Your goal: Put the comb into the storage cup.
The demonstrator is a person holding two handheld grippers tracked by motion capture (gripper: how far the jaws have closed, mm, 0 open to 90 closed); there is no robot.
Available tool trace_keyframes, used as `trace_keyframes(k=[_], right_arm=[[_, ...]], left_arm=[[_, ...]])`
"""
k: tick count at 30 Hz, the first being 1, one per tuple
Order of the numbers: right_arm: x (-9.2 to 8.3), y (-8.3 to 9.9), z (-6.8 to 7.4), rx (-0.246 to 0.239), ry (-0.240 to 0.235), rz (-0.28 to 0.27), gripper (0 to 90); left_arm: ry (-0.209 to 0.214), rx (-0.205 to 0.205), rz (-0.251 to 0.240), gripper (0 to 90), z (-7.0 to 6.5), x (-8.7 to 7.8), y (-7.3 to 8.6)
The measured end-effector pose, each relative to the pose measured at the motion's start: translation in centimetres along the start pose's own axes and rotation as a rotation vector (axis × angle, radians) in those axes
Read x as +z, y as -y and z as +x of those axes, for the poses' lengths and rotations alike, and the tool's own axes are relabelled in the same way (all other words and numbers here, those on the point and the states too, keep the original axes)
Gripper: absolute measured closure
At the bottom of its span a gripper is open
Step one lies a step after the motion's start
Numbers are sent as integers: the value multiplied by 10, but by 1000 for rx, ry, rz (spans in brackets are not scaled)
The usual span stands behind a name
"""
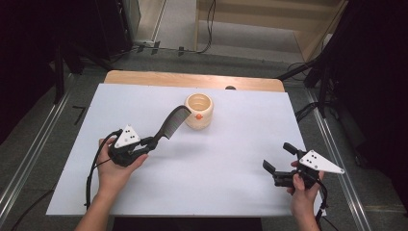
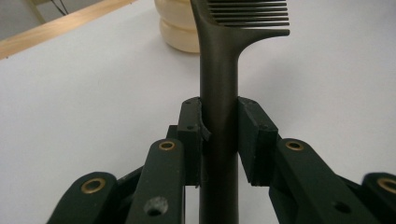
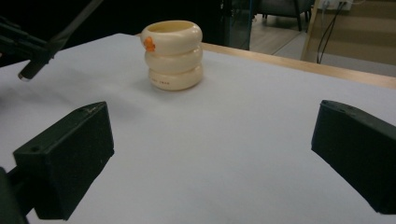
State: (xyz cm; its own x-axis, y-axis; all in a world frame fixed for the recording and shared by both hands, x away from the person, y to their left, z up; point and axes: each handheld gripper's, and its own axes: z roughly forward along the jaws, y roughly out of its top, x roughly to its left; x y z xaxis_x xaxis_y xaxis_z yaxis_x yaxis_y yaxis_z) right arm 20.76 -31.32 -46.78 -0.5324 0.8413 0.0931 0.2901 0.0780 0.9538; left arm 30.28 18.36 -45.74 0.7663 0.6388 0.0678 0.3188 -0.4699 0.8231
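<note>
Both fingers (image 2: 254, 140) of the left gripper (image 1: 153, 142) clamp the comb (image 2: 219, 93) handle.

bench (image 1: 207, 173): you see a white sheet over wood; wooden edge bare at the far side
floor (image 1: 43, 130): grey; cables (image 1: 209, 24) trail beyond the bench

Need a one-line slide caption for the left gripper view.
Left gripper clamps a dark comb by its handle, cream cup beyond.

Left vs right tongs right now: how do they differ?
The left tongs are shut on the comb by its handle; the right tongs are open with nothing between them. The left tongs point toward the cream cup, with the comb head near its rim; the right tongs sit farther from it. Both are black and hand-held.
</note>
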Motion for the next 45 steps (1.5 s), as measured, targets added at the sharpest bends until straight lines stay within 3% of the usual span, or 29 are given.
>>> trace_keyframes(k=[10, 15, 24, 32, 40, 45], right_arm=[[22, -25, 21, -6, -34, 20, 0], [33, -34, 30, -10, -42, 31, 0], [50, -50, 43, -15, -71, 29, 0], [63, -58, 54, -19, -80, 46, 0], [73, -66, 61, 9, -106, 32, 0], [81, -72, 66, 0, -118, 39, 0]], left_arm=[[-9, -10, -40, 720, -8, 0, 3], [-20, -26, -82, 720, -10, -1, 6], [3, -22, -82, 720, -18, 4, 6], [14, 1, -110, 720, -28, 5, 3], [35, 9, -109, 720, -37, 12, 2], [43, 9, -111, 720, -41, 15, 1]])
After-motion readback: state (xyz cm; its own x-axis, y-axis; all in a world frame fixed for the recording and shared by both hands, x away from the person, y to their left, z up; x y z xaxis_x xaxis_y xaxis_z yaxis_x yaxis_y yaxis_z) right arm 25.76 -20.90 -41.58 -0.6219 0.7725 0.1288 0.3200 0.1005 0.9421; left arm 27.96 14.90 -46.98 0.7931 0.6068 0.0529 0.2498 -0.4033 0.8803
